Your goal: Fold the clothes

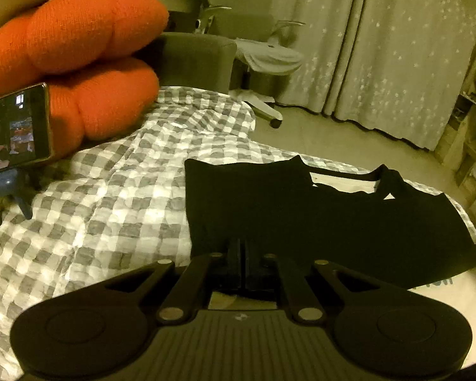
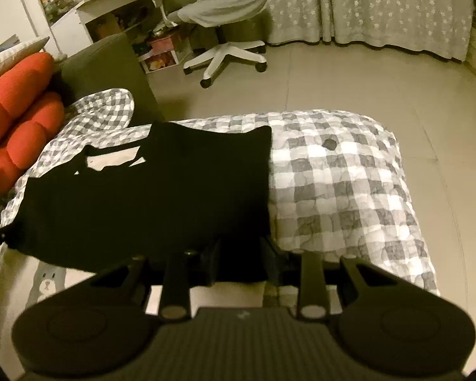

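A black shirt [image 1: 301,216] lies spread over the grey-and-white checked quilt [image 1: 111,190], its neck opening showing a white patch. My left gripper [image 1: 242,254] is shut on the shirt's near edge at its left corner. In the right wrist view the same shirt [image 2: 161,197] stretches away to the left. My right gripper [image 2: 241,254] grips its near right corner, with cloth bunched between fingers that stand slightly apart. The near edge hangs lifted between the two grippers, above a pale sheet with a bear print [image 2: 47,282].
Orange cushions [image 1: 79,47] sit at the bed's head on the left, with a phone on a stand [image 1: 16,127] in front of them. A swivel chair [image 2: 225,9] and curtains [image 2: 380,6] stand beyond the bed. The quilt [image 2: 333,190] ends at the floor on the right.
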Demonstrator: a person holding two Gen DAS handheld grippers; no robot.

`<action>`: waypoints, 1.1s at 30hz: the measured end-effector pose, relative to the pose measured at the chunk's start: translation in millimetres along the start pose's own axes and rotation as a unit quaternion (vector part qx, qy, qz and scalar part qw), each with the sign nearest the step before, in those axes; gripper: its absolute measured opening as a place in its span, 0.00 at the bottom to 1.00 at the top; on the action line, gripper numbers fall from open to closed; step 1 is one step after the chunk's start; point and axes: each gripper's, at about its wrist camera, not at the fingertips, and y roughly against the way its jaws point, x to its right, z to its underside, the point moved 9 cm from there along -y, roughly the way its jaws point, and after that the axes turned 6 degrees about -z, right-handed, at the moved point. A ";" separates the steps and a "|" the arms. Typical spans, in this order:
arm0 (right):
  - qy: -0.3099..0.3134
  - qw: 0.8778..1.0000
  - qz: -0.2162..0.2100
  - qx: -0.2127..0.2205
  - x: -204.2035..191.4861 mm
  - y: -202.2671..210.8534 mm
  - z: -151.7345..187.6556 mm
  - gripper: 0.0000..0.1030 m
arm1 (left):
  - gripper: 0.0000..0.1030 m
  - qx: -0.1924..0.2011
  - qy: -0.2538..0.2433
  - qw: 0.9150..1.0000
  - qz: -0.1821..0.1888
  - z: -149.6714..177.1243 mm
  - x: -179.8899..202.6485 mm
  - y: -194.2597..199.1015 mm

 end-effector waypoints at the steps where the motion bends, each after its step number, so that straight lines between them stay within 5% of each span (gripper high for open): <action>1: 0.001 1.000 -0.002 -0.002 0.7 1.7 0.7 0.28 | 0.04 -0.001 0.001 1.000 0.000 0.5 -0.3 -0.1; 33: 0.028 0.999 0.005 -0.026 7.5 6.9 13.3 0.27 | 0.04 -0.015 0.023 1.000 0.009 0.6 -7.0 -1.8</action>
